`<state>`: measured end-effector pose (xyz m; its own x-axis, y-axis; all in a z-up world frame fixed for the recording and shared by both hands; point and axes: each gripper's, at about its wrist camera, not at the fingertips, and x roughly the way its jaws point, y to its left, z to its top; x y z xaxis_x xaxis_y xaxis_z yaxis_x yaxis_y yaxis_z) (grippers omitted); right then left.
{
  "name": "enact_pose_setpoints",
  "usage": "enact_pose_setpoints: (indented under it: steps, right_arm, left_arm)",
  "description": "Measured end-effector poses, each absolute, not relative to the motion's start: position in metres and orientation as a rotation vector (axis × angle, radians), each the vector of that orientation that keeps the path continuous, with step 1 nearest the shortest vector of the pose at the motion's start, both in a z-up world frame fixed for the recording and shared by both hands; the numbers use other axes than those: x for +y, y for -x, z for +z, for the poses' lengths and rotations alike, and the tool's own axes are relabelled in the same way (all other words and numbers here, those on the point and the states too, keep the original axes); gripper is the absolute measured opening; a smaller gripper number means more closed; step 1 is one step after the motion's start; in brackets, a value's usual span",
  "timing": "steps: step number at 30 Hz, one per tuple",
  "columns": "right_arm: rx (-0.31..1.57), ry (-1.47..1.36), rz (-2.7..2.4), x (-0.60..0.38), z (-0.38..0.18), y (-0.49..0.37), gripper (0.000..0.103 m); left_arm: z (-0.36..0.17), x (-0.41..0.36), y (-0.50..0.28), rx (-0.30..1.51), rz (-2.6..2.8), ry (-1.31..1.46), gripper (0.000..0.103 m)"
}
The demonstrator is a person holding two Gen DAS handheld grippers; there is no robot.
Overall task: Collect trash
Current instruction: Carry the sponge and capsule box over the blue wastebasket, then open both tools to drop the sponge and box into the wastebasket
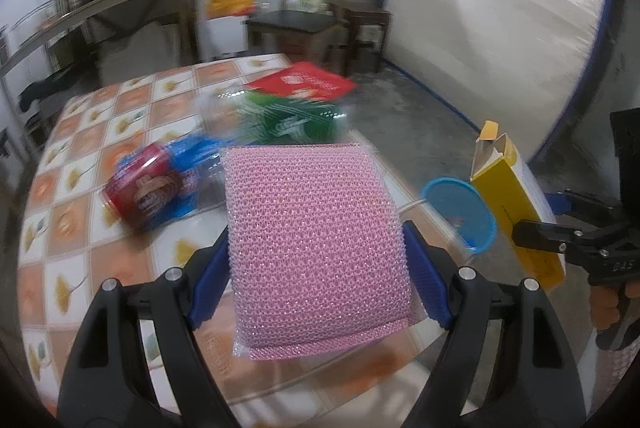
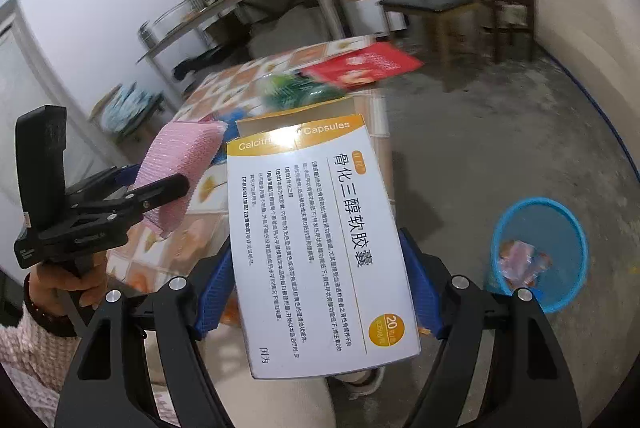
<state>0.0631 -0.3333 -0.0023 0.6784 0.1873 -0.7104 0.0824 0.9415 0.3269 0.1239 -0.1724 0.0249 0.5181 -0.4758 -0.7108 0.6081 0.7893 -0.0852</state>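
Up close in the left wrist view, the left gripper [image 1: 320,260] is clamped on a pink mesh sponge [image 1: 316,240], its blue pads pressing both side edges. Beyond the sponge, on the tiled table [image 1: 80,155], lie a red and blue can [image 1: 160,183] to the left, a green plastic bottle [image 1: 280,119] farther off, and a red packet [image 1: 306,83] at the far edge; all three are blurred. Right of the table, down on the concrete floor, stands a blue bin [image 1: 460,211]. At the right edge the right gripper [image 1: 560,240] shows side-on, holding a yellow and white medicine box [image 1: 516,203] with its top flap open, just right of the bin's rim in this view.

Next, in the right wrist view, the right gripper [image 2: 320,292] is closed on the medicine box [image 2: 316,240], blue pads against its two long sides, printed face toward the camera. The blue bin [image 2: 540,252] sits lower right on the floor with a few wrappers [image 2: 524,264] inside. On the left, the left gripper [image 2: 160,187] grips the pink sponge [image 2: 176,171] above the table [image 2: 208,99]. Farther back are the green bottle [image 2: 300,91] and the red packet [image 2: 368,63].
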Motion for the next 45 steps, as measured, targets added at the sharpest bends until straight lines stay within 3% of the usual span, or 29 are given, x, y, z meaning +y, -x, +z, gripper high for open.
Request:
enact_pose_setpoints:
  steps: [8, 15, 28, 38, 45]
  right_arm:
    - [0.796, -0.47, -0.123, -0.415, -0.017, -0.033, 0.073]
    - [0.803, -0.644, -0.285, -0.498, -0.061, -0.011, 0.074]
    - [0.905, -1.008, -0.452, -0.623, -0.196, -0.018, 0.074]
    - [0.94, -1.055, -0.541, -0.678, -0.269, -0.06, 0.075]
    - [0.954, -1.03, -0.585, -0.686, -0.289, -0.064, 0.078]
  left_arm:
    - [0.024, -0.273, -0.124, 0.837, -0.851, -0.243, 0.076]
    - [-0.008, -0.366, -0.139, 1.007, -0.984, -0.25, 0.076]
    - [-0.147, -0.535, -0.179, 1.412, -0.954, -0.329, 0.076]
    - [-0.217, -0.582, -0.213, 1.543, -0.835, -0.186, 0.084]
    - [-0.213, -0.583, -0.216, 1.524, -0.858, -0.163, 0.088]
